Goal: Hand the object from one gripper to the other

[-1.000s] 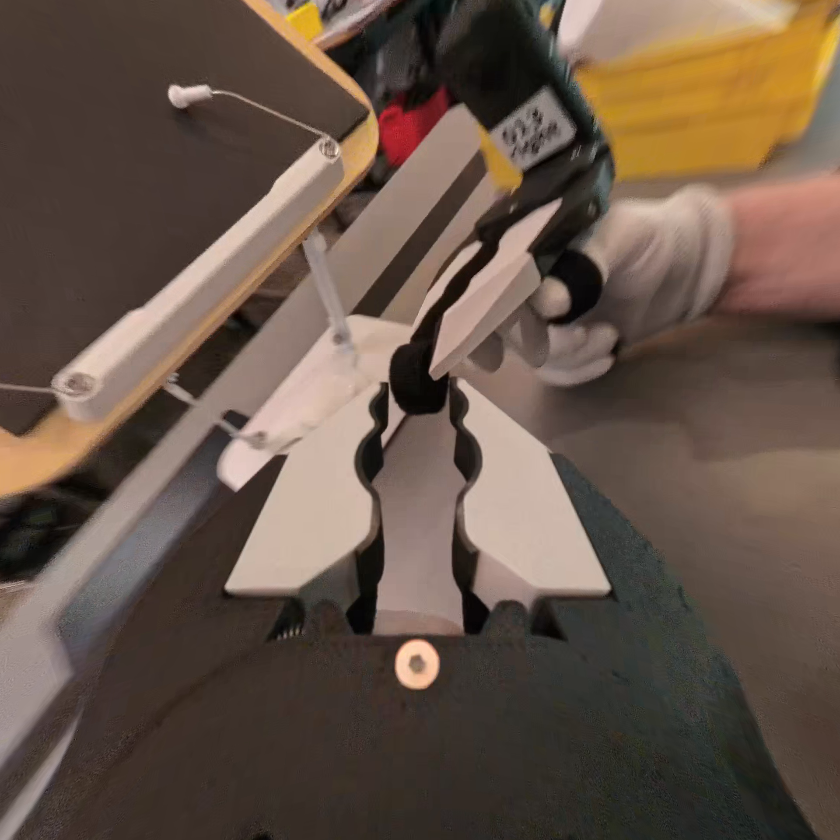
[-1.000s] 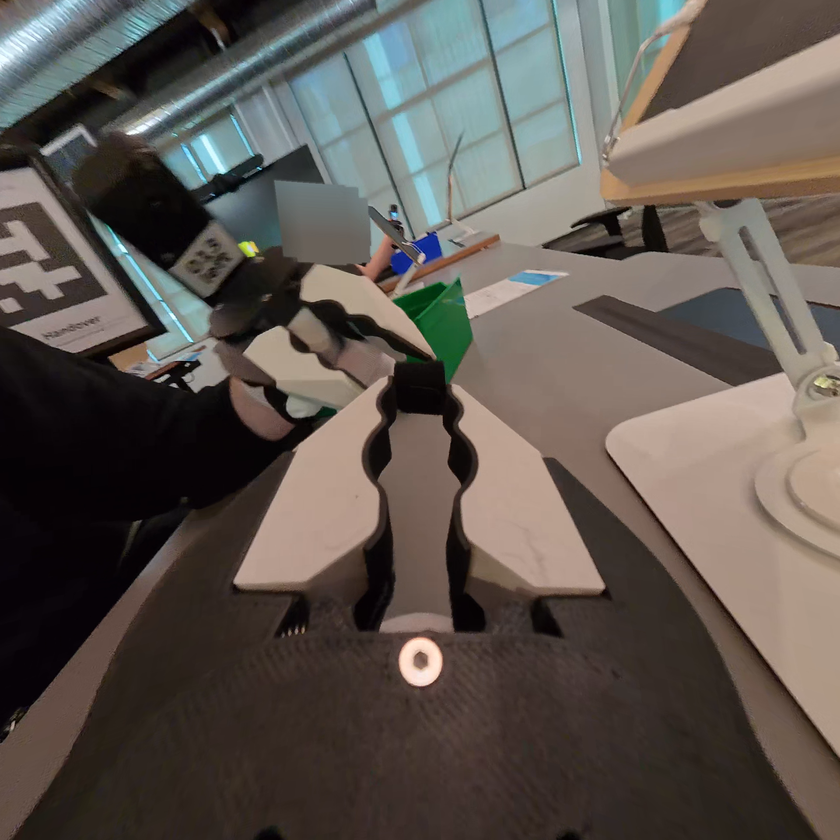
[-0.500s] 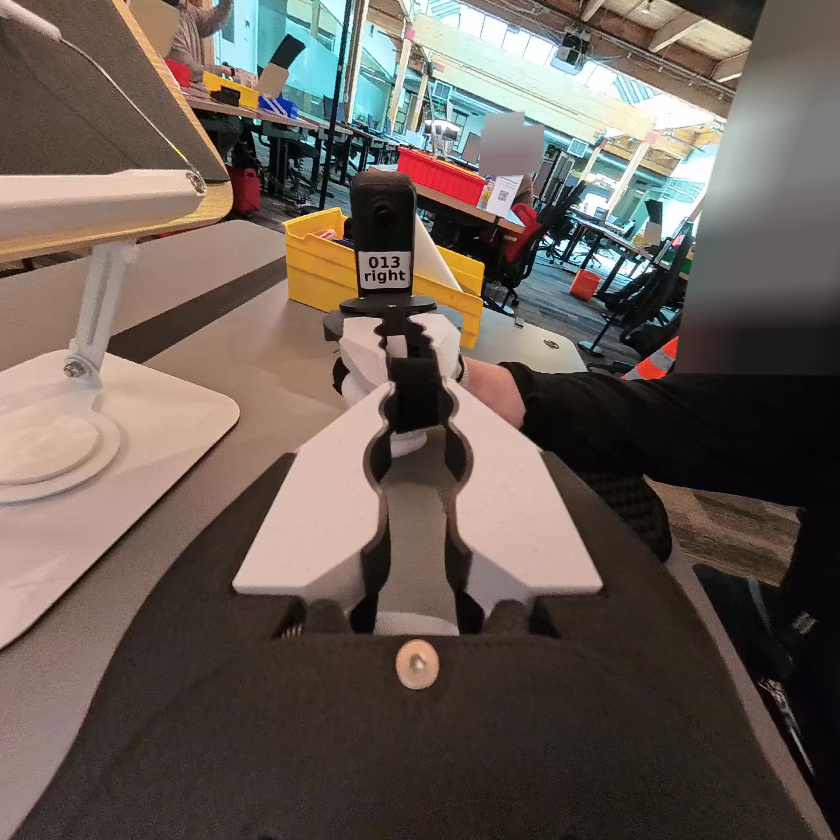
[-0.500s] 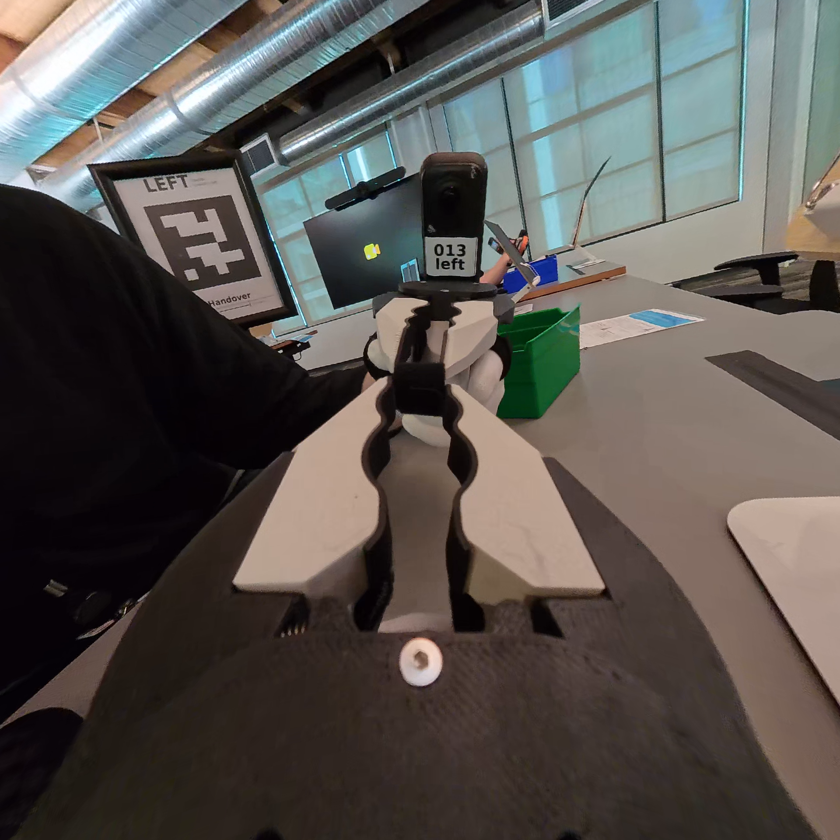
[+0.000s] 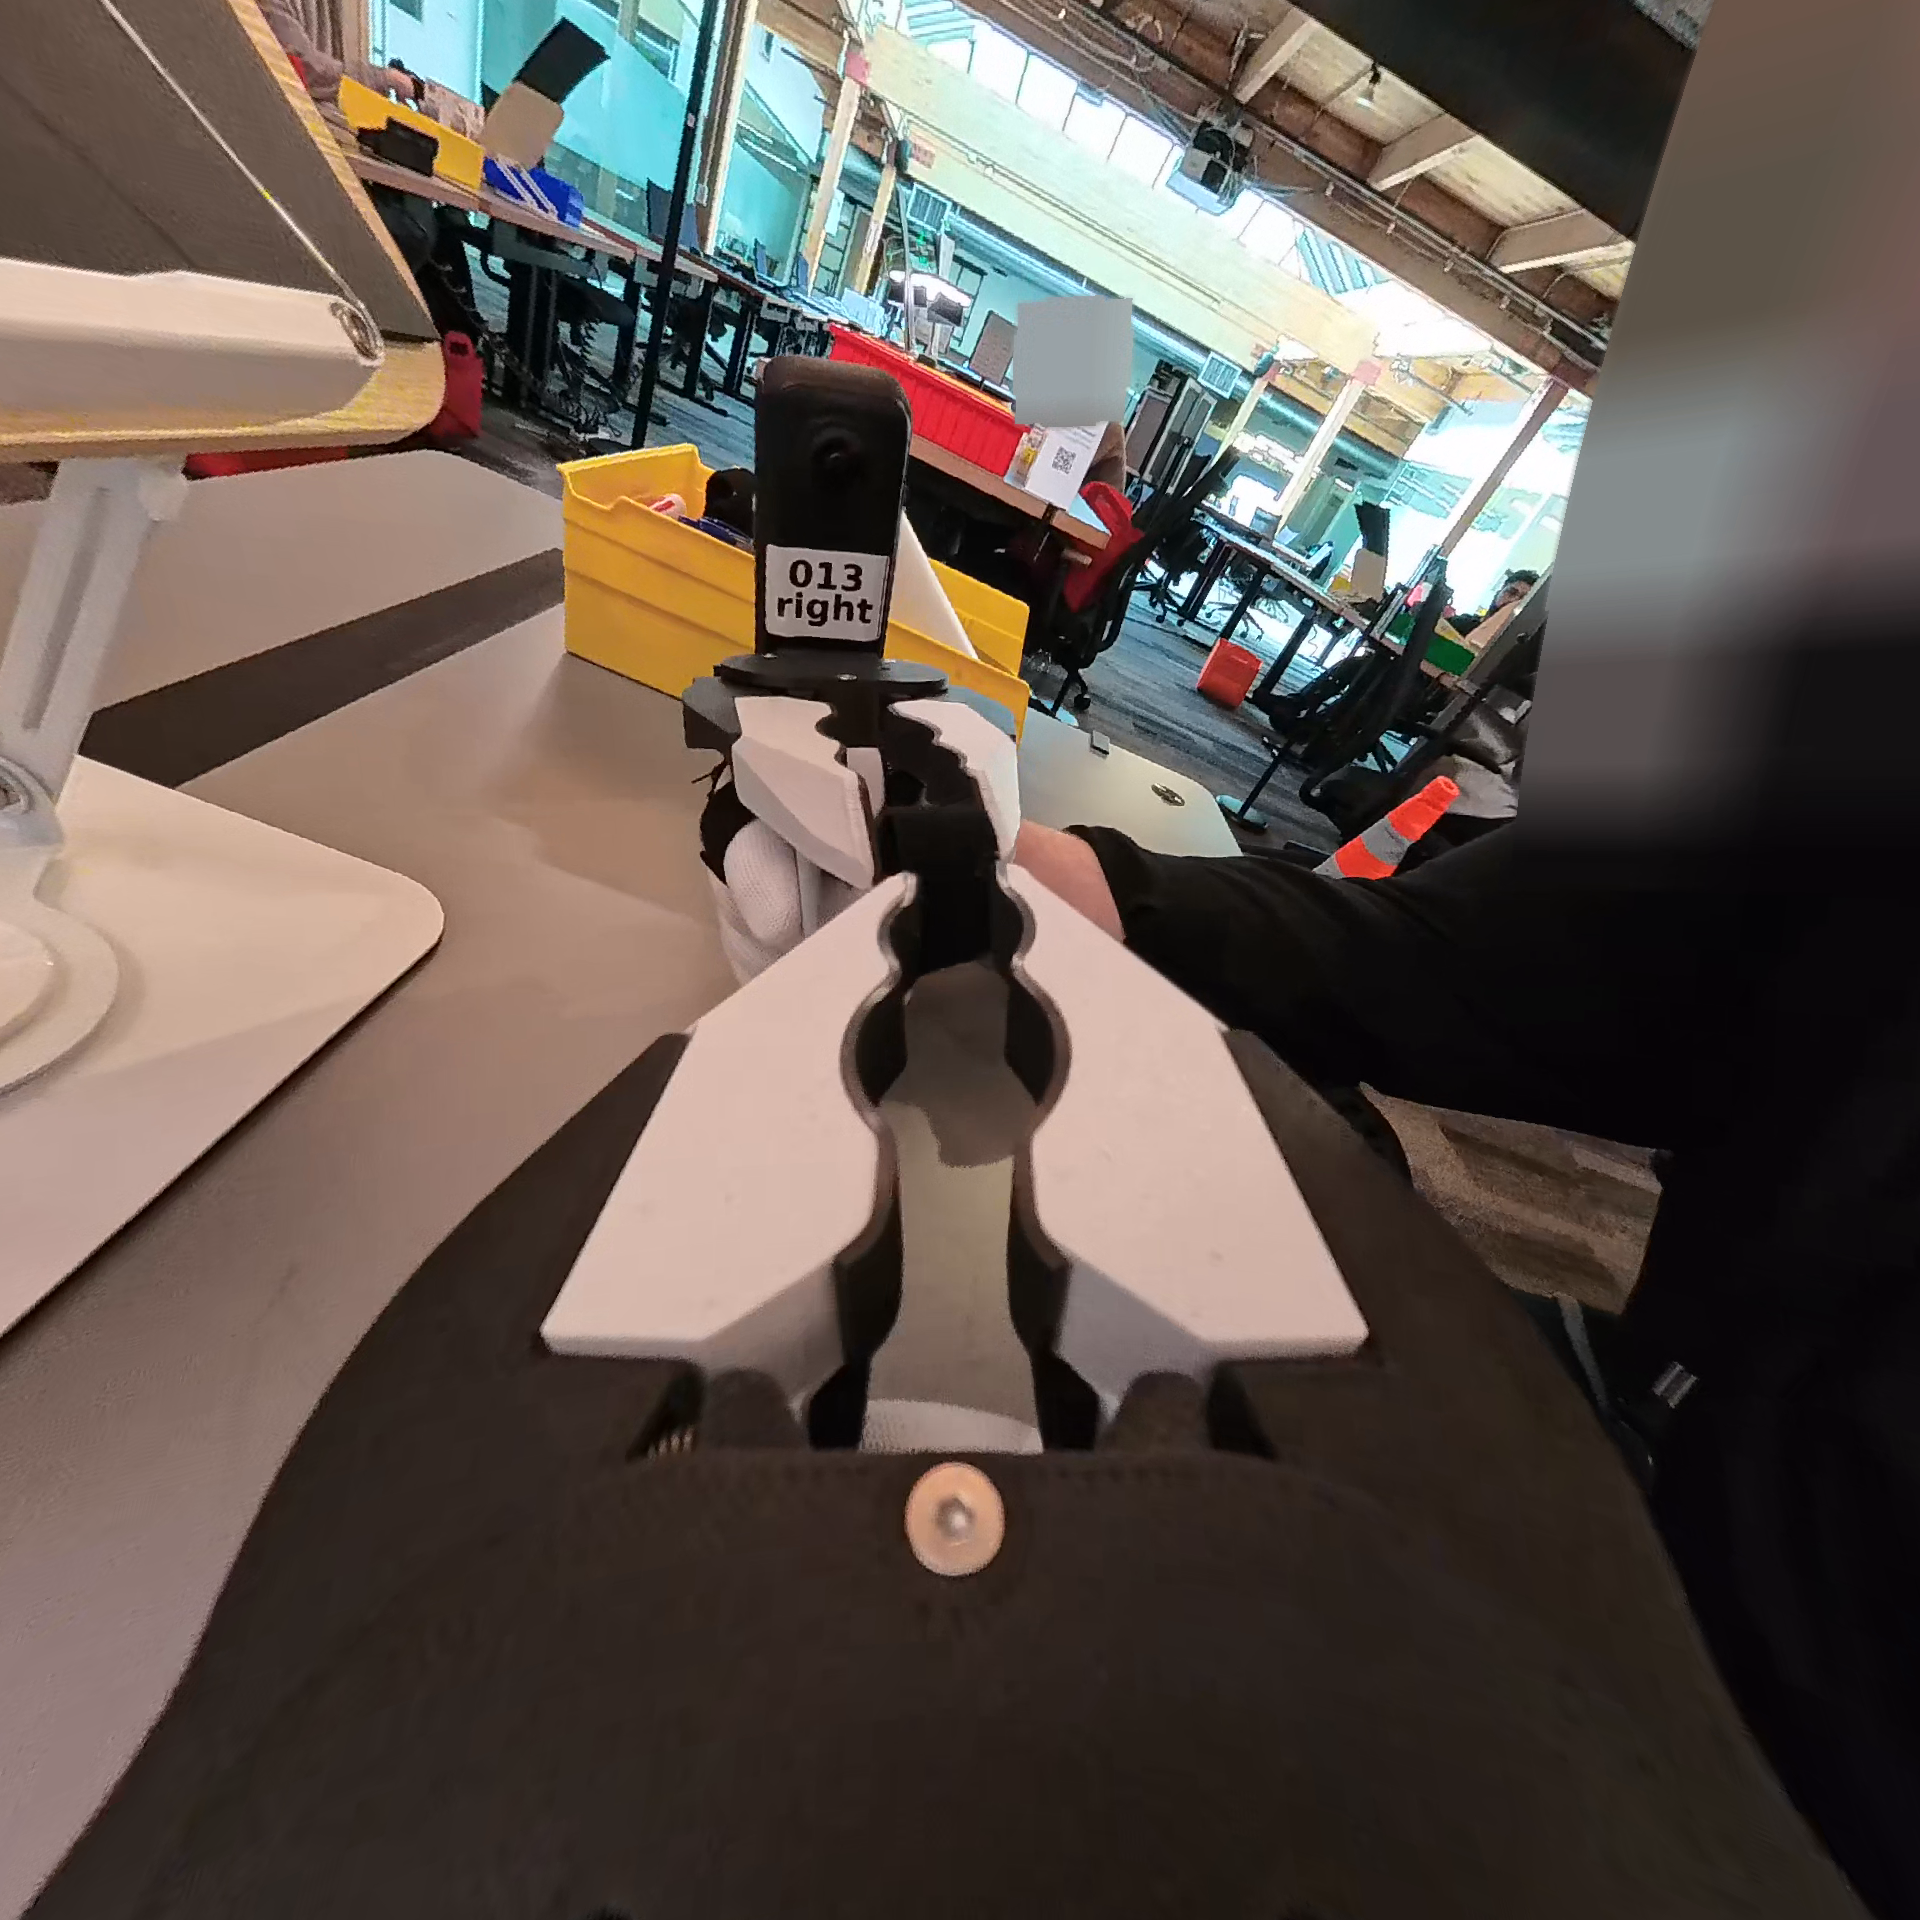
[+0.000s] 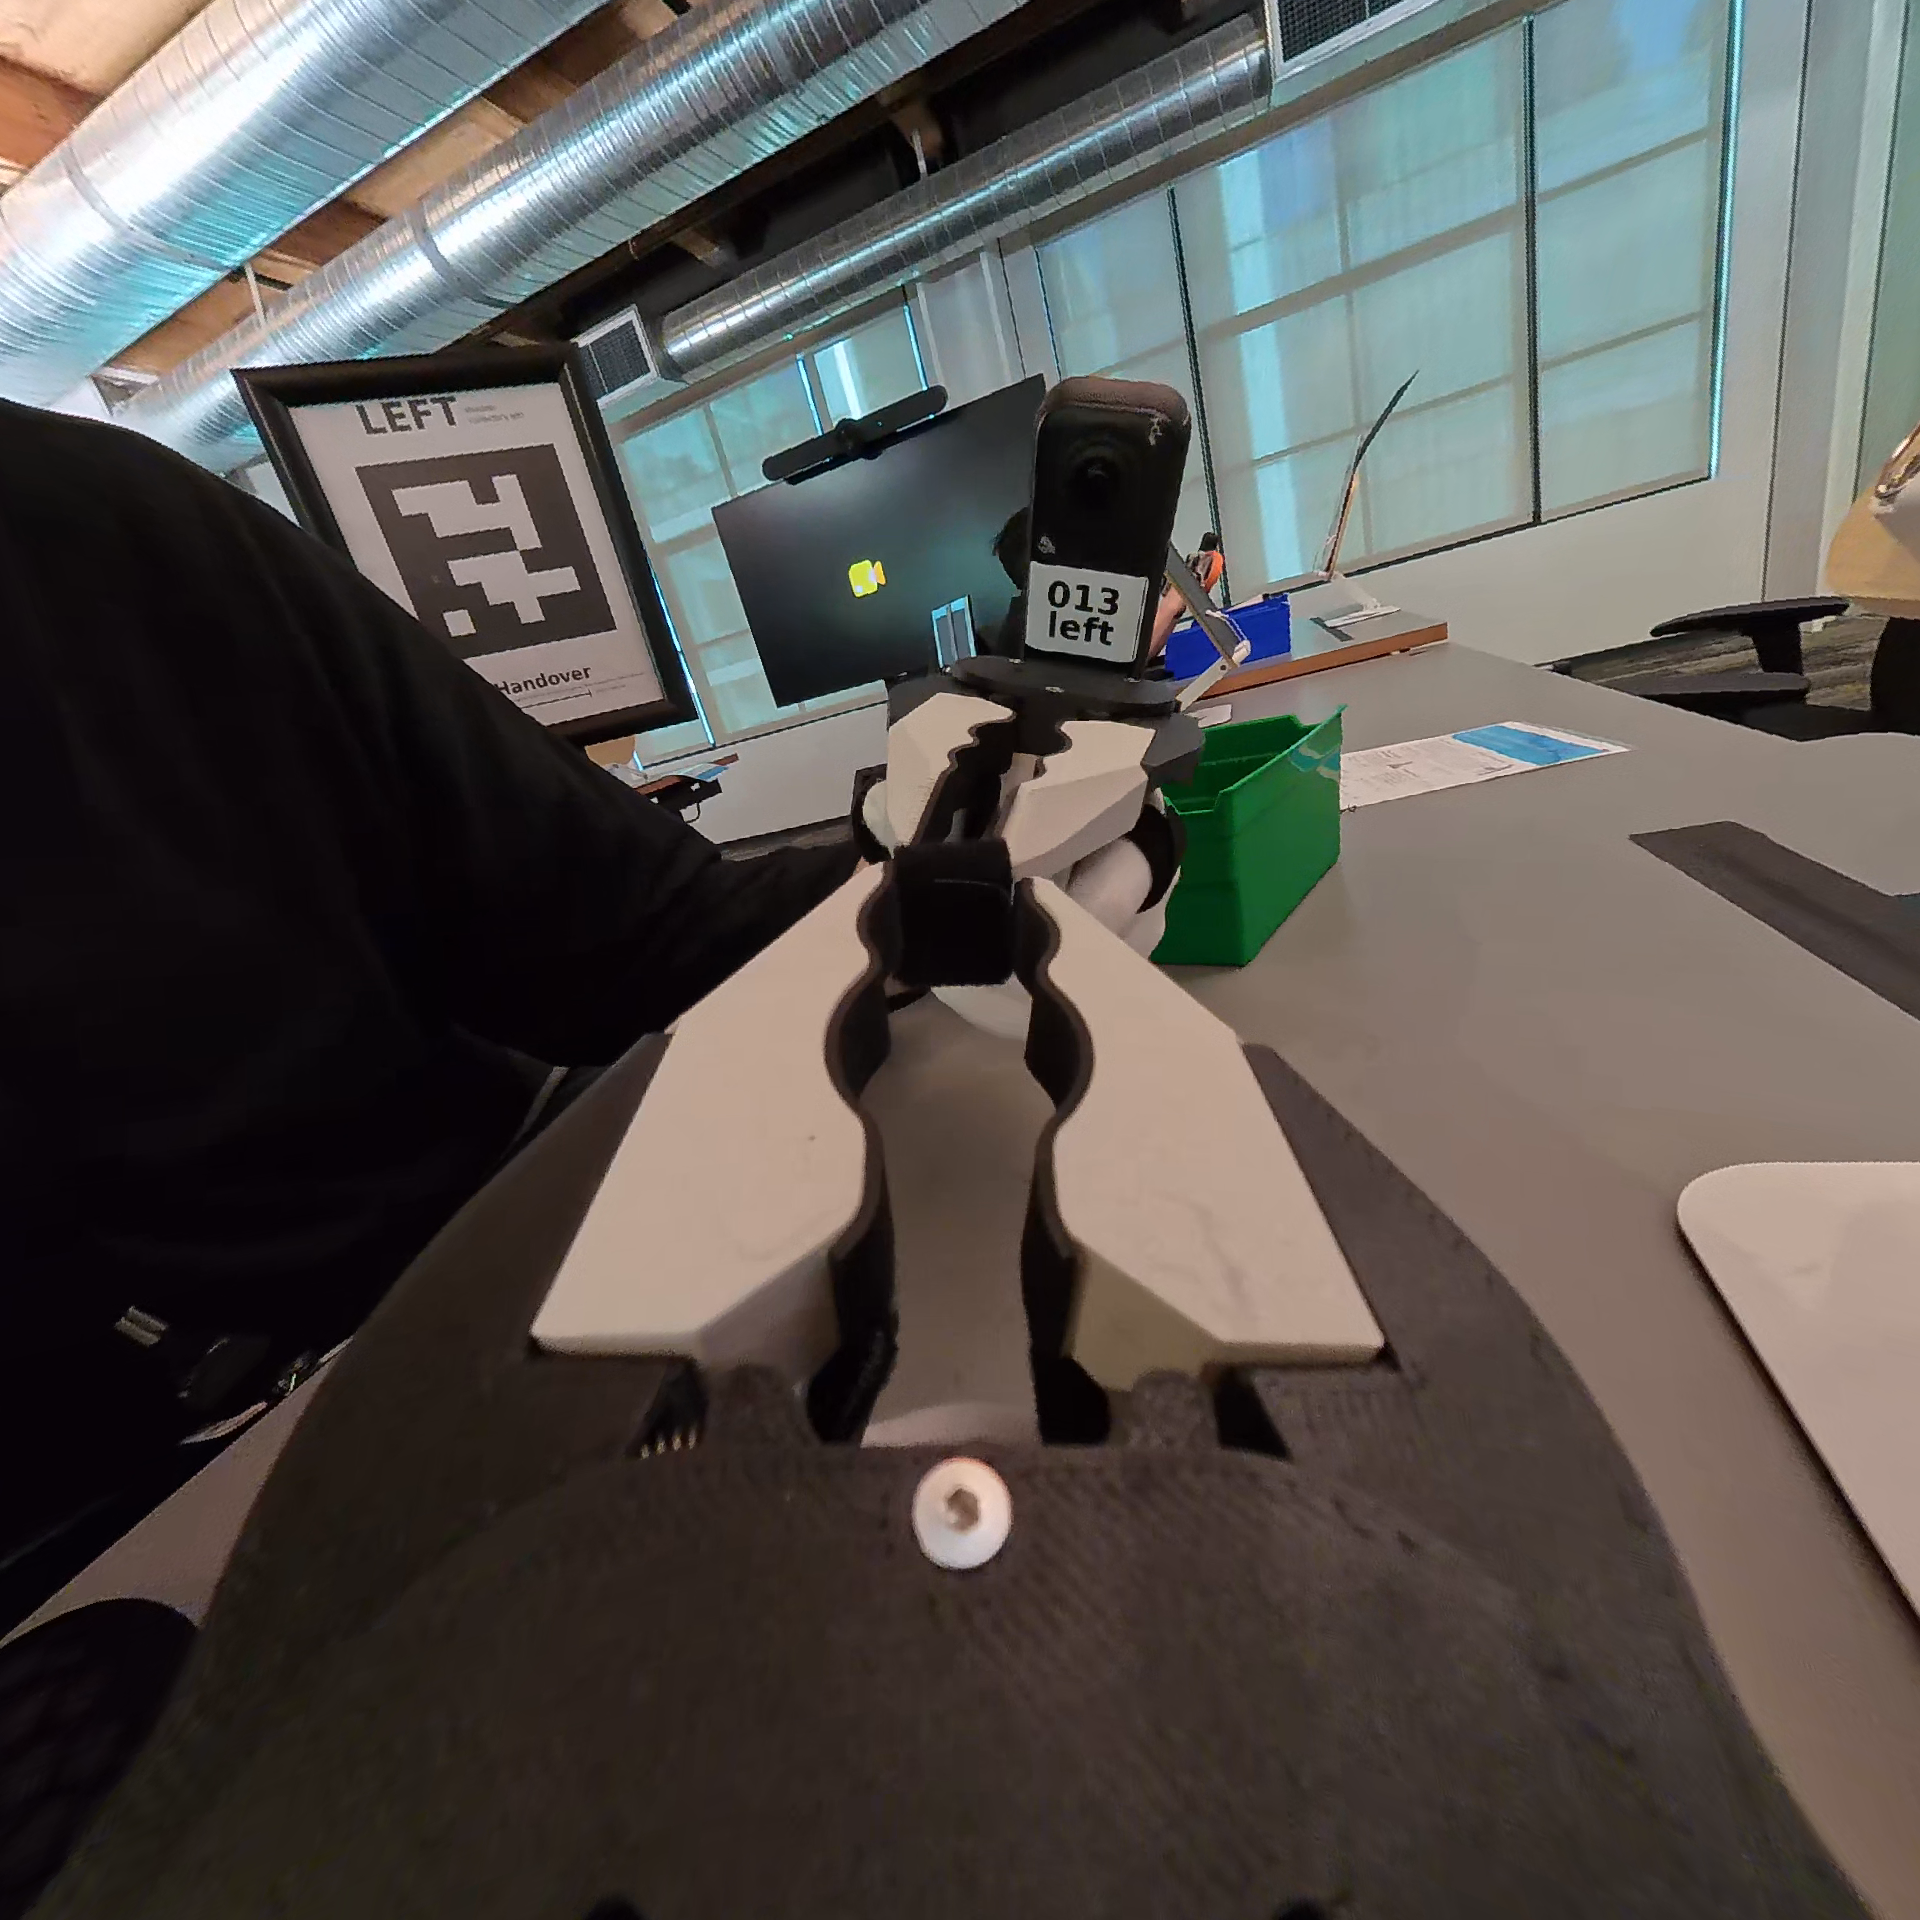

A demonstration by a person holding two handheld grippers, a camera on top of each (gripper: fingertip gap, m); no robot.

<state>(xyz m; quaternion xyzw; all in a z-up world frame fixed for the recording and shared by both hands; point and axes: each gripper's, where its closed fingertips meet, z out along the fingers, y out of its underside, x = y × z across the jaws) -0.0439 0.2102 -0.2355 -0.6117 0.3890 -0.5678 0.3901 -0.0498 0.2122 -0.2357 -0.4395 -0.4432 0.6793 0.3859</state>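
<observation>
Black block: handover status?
Done: both tongs meet tip to tip, with the black block between them. In hand: left tongs and right tongs each look shut on it. Left: one side must release and back away; which one, I cannot tell.

The small black strap-like object (image 5: 951, 883) was half hidden between the tips; whether the far tongs' tips gripped it was unclear.

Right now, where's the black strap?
In both wrist views, the black strap sits between the left gripper and right gripper tips, held above the grey table.
</observation>
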